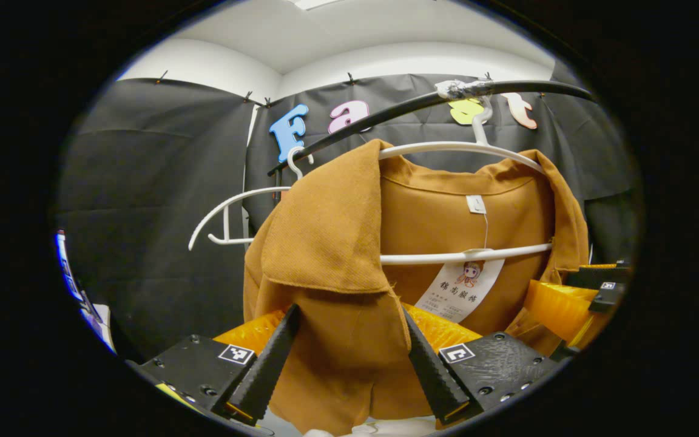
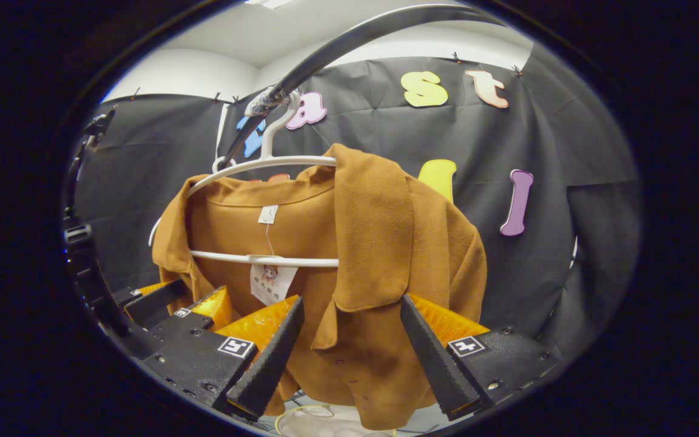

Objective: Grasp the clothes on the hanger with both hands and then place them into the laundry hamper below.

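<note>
Jacket (image 1: 337,255) hangs between open tool fingers (hanger bar (image 1: 465,255) perhaps obstructs).

Jacket (image 1: 337,243) on hanger (image 1: 465,255), rail (image 1: 422,103)

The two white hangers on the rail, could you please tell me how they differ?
The nearer white hanger carries the brown jacket, collar draped over its shoulders; the farther white hanger is bare. The loaded one hangs facing the left gripper, whose jaws stand open round the jacket front; the bare one hangs off to the side. Both are white and hook on the black rail.
</note>
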A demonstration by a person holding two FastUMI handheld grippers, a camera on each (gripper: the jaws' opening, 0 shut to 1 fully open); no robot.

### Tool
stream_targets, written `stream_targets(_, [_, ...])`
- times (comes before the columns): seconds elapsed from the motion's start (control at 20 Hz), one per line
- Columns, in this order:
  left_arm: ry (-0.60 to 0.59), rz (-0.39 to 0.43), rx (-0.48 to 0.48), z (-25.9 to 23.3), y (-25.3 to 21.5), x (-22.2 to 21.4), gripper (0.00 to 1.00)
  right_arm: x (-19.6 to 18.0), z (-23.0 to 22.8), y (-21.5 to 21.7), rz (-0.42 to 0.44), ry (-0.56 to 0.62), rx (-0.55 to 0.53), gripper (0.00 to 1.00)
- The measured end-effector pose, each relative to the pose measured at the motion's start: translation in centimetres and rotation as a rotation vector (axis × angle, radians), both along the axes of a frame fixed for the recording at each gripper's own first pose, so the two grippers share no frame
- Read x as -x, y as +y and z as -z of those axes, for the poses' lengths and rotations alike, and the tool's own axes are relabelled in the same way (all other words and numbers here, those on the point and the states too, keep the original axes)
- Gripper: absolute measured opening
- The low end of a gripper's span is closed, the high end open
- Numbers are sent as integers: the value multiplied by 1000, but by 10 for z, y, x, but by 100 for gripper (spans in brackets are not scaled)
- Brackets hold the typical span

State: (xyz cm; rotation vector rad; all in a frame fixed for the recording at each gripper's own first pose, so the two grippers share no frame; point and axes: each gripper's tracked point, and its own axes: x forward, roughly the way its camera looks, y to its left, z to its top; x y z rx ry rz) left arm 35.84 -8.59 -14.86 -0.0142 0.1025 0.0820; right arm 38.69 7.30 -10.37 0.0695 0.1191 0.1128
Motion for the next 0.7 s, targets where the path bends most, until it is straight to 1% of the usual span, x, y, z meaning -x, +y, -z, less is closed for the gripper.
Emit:
stream_targets(0.05, [1,-4,0,1,0,-1,95,-8,1,-1,15,3,-5,100])
stream_targets(0.1, [2,-6,6,1,0,-3,99,-13,3,-4,26,12,-20,100])
stream_targets(0.15, [4,-13,12,1,2,-4,99,-18,3,-4,19,17,-42,100])
stream_targets(0.2, [5,-18,17,1,4,-4,95,-22,4,-6,21,22,-52,98])
stream_targets(0.25, [7,-18,19,1,5,-3,93,-24,7,-14,26,28,-56,88])
stream_targets(0.3, [9,-22,13,2,7,-3,94,-26,9,-21,22,33,-57,78])
stream_targets(0.35, [9,-23,6,4,10,-3,89,-25,9,-27,10,33,-67,72])
stream_targets(0.4, [10,-22,1,4,12,-3,84,-26,8,-33,3,30,-76,63])
stream_targets(0.45, [15,-21,1,6,14,-3,80,-26,10,-44,8,33,-78,61])
stream_targets(0.5, [17,-19,2,6,16,-3,76,-27,6,-52,2,30,-82,54])
stream_targets(0.55, [27,-15,2,8,17,-1,72,-29,9,-58,-12,30,-84,49])
stream_targets(0.6, [34,-22,1,10,22,1,62,-29,8,-65,-19,32,-85,42])
stream_targets(0.65, [40,-31,-4,12,28,1,53,-33,9,-74,-21,30,-86,39])
stream_targets(0.7, [49,-39,-12,14,33,2,43,-34,6,-82,-16,30,-86,33])
